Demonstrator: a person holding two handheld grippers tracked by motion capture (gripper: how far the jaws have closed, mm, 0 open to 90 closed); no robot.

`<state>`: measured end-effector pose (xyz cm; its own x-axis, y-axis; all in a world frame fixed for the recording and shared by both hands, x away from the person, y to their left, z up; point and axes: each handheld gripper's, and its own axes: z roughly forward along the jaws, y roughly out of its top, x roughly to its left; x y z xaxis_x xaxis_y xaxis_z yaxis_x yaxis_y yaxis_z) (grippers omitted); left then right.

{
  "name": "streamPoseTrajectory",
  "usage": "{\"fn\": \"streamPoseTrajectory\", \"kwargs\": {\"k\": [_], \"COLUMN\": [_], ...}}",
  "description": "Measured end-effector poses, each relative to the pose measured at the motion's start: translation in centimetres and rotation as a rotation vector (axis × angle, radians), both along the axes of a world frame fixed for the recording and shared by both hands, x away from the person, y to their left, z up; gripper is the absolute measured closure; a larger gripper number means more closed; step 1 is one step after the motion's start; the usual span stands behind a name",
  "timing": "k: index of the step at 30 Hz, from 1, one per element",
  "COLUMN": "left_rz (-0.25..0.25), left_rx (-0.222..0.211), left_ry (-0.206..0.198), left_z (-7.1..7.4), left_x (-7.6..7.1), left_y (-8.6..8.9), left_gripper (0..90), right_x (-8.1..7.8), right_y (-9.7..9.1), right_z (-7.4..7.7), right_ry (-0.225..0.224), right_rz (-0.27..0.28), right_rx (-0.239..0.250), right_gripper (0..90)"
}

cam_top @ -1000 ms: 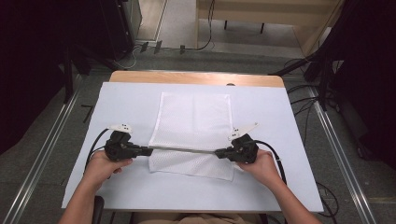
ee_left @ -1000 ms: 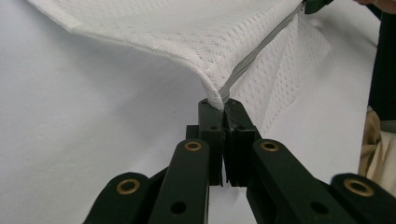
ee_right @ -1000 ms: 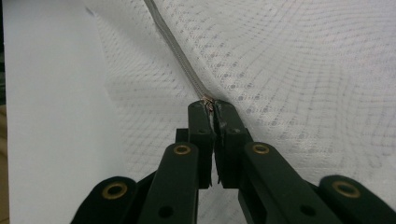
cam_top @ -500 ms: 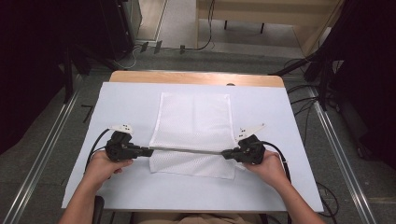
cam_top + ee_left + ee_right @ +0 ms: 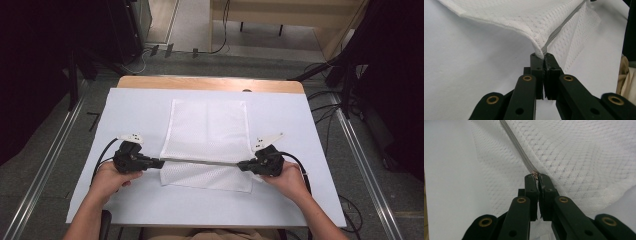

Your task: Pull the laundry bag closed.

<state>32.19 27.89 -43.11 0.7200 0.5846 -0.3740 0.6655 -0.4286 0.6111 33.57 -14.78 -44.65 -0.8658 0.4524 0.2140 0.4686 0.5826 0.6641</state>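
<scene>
A white mesh bag [image 5: 207, 125] lies flat in the middle of the white table [image 5: 310, 200]. A grey zipper [image 5: 200, 161] runs across it near its front edge, lifted and stretched taut between both grippers. My left gripper [image 5: 161, 162] is shut on the zipper's left end, at the bag's corner. In the left gripper view the jaws [image 5: 543, 55] pinch the corner where mesh [image 5: 511, 17] and zipper [image 5: 560, 30] meet. My right gripper [image 5: 240, 165] is shut on the zipper's right end. Its own view shows the tips [image 5: 536, 176] clamping the zipper [image 5: 516, 142], with mesh [image 5: 579, 157] spreading behind.
The table's far edge is bare wood [image 5: 210, 82]. Metal rails [image 5: 360, 165] flank the table on the floor, and cables [image 5: 325, 100] lie at the right. White tabletop shows on every side of the bag.
My right gripper has shifted slightly to the right, drawing the zipper edge tighter. The left gripper has stayed where it was.
</scene>
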Motion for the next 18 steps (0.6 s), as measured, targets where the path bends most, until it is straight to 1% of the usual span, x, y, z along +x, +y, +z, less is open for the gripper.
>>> {"fn": "streamPoseTrajectory", "kwargs": {"k": [1,3,5,8,10,11,14,16,18], "left_rz": [0.002,0.007,0.005,0.002,-0.001,-0.005,0.002,-0.003,-0.005], "left_rx": [0.009,0.007,0.008,0.010,0.004,0.013,0.006,0.018,0.031], "left_ry": [-0.001,0.008,0.007,0.009,0.014,0.009,0.018,0.011,0.016], "left_z": [0.0,-0.1,-0.1,-0.2,-0.3,-0.3,-0.4,-0.4,-0.5], "left_x": [0.0,0.1,0.0,0.1,0.1,0.1,0.1,0.0,0.1], "left_y": [0.0,0.1,0.1,0.1,0.0,-0.1,0.0,0.0,-0.1], "left_gripper": [88.6,88.6,88.6,88.6,88.5,88.5,88.5,88.5,88.2], "right_x": [0.0,0.0,0.0,-0.3,-0.3,-0.3,-0.3,-0.4,-0.3], "right_y": [0.0,-0.3,-0.7,-1.1,-1.6,-1.8,-1.8,-1.8,-1.7], "right_z": [0.0,0.0,0.0,0.0,-0.1,-0.1,0.0,-0.1,-0.1], "right_ry": [0.003,0.004,0.004,0.003,0.005,0.010,0.002,0.005,0.009], "right_rz": [-0.001,-0.008,-0.014,-0.019,-0.025,-0.034,-0.031,-0.025,-0.028], "right_rx": [-0.004,-0.012,-0.006,-0.014,-0.008,0.004,0.001,-0.004,-0.004], "right_gripper": [88.1,88.1,88.1,88.1,88.1,88.1,88.1,88.1,88.1]}}
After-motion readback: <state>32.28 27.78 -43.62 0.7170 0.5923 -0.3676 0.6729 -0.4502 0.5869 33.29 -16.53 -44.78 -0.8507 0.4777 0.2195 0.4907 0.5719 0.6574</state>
